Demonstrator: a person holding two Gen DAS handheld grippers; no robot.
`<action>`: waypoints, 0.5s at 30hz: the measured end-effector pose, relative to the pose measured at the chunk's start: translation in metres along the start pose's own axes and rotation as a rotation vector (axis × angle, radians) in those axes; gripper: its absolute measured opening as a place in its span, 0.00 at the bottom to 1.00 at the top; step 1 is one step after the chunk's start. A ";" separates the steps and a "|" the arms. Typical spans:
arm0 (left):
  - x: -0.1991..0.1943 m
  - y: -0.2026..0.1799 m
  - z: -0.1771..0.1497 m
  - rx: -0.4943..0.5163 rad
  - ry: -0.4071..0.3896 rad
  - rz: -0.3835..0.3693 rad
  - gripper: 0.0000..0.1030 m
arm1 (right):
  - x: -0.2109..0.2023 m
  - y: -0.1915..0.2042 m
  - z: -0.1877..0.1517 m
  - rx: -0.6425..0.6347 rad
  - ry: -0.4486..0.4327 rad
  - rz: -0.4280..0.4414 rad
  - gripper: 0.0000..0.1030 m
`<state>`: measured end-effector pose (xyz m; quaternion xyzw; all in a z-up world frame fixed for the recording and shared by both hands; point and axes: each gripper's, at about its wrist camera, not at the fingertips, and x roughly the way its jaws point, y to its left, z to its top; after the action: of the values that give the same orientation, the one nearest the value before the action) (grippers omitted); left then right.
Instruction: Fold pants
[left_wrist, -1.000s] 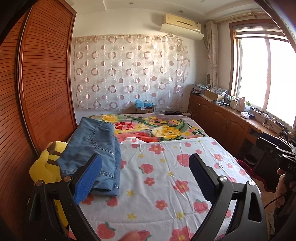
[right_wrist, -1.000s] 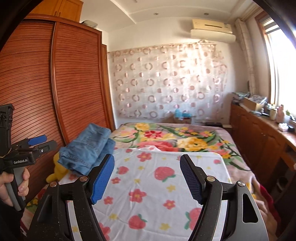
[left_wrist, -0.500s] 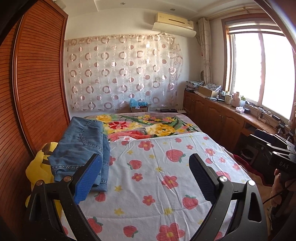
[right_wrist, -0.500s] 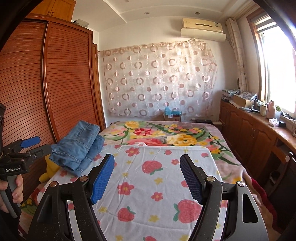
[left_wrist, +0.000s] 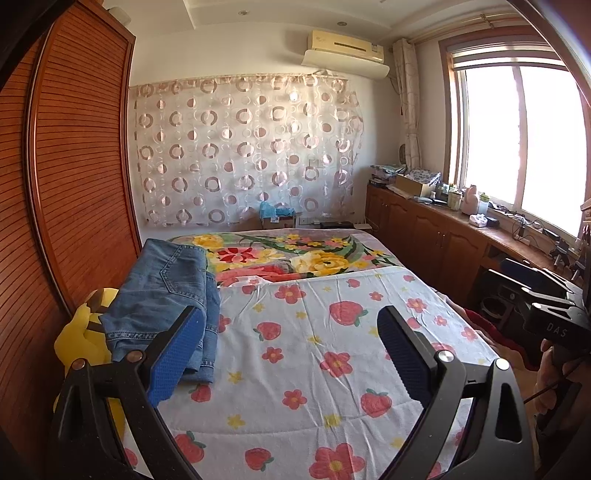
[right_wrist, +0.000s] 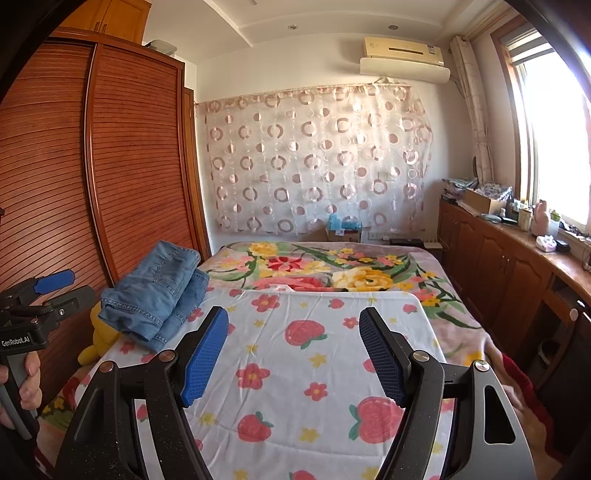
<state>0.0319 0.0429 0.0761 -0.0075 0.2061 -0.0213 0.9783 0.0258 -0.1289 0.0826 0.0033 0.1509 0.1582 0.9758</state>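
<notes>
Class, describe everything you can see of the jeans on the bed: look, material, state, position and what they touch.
The jeans are mid-blue denim, faded in places, with visible seams and stitched hems. They lie folded in a layered bundle at the bed's left edge, next to the wooden wardrobe. They rest partly on the strawberry-print sheet and overlap a yellow plush toy. Neither hand-held gripper touches them; both are open.

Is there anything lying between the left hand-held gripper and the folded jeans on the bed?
Nothing visible does. The jeans lie at the bed's left edge, partly on a yellow plush toy. Only bare strawberry-print sheet lies between them and the open left hand-held gripper; the open right hand-held gripper is off to the side.
</notes>
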 end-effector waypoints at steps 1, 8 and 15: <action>0.000 0.000 0.000 0.000 0.000 0.001 0.93 | 0.000 -0.001 0.000 0.001 -0.001 0.002 0.73; -0.001 0.000 0.000 -0.001 0.000 0.003 0.93 | -0.002 -0.006 -0.002 0.002 -0.009 0.001 0.73; -0.001 0.001 0.000 -0.001 0.000 0.003 0.93 | -0.002 -0.006 -0.002 0.000 -0.011 0.001 0.73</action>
<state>0.0306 0.0437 0.0768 -0.0077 0.2061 -0.0196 0.9783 0.0256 -0.1358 0.0807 0.0044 0.1458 0.1588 0.9765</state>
